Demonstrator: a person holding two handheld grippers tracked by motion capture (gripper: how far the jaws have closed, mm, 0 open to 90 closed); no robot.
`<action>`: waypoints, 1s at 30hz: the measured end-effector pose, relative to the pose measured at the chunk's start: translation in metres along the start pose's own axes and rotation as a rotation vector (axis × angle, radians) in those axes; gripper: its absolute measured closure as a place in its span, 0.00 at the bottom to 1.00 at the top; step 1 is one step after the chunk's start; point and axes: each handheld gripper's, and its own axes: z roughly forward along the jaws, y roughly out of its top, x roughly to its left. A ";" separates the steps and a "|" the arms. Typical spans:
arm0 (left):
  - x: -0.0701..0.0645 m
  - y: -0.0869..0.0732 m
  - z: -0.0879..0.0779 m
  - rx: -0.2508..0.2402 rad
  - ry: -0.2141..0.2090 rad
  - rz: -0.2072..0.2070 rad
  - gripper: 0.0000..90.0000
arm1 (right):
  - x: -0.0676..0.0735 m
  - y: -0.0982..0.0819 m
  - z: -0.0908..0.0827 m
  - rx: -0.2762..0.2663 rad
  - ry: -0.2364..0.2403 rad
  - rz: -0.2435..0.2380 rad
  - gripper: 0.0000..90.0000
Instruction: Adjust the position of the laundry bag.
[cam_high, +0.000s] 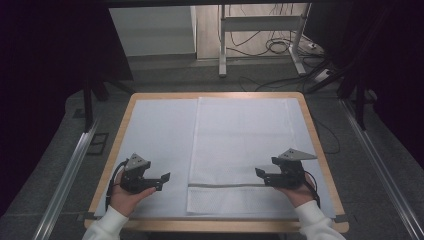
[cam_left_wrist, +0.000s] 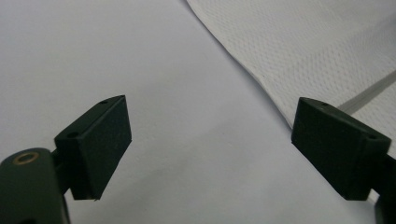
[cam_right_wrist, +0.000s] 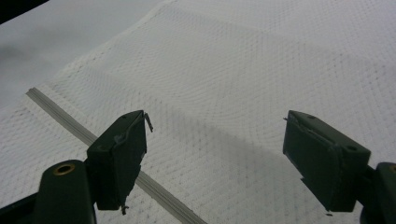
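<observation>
A white mesh cloth (cam_high: 242, 145) lies flat on the right half of the table, with a grey stripe (cam_high: 225, 185) across it near the front. My left gripper (cam_high: 164, 178) is held low over the pale sheet (cam_high: 160, 140), left of the cloth's edge (cam_left_wrist: 280, 70), its jaws open and empty. At the cloth's right side my right gripper (cam_high: 260, 173) hovers just above the fabric (cam_right_wrist: 224, 84) near the stripe (cam_right_wrist: 79, 130), jaws open with nothing between them. In the left gripper view the gripper (cam_left_wrist: 210, 135) points at bare sheet; in the right gripper view the gripper (cam_right_wrist: 215, 149) points at cloth.
The wooden table (cam_high: 125, 112) is covered by the pale sheet. Beyond its far edge stand a desk frame (cam_high: 260, 35) and loose cables (cam_high: 280, 47) on the floor. Metal rails (cam_high: 70, 170) run along both sides.
</observation>
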 end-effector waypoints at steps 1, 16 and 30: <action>0.000 0.000 0.000 -0.004 0.003 -0.003 0.15 | -0.001 -0.001 -0.001 -0.002 0.003 0.001 0.24; -0.012 0.006 0.000 0.018 0.032 -0.018 0.23 | -0.003 -0.007 -0.005 -0.009 -0.023 -0.033 0.23; -0.020 0.022 -0.005 0.037 0.017 -0.035 0.22 | -0.005 -0.010 -0.010 -0.012 -0.047 -0.058 0.24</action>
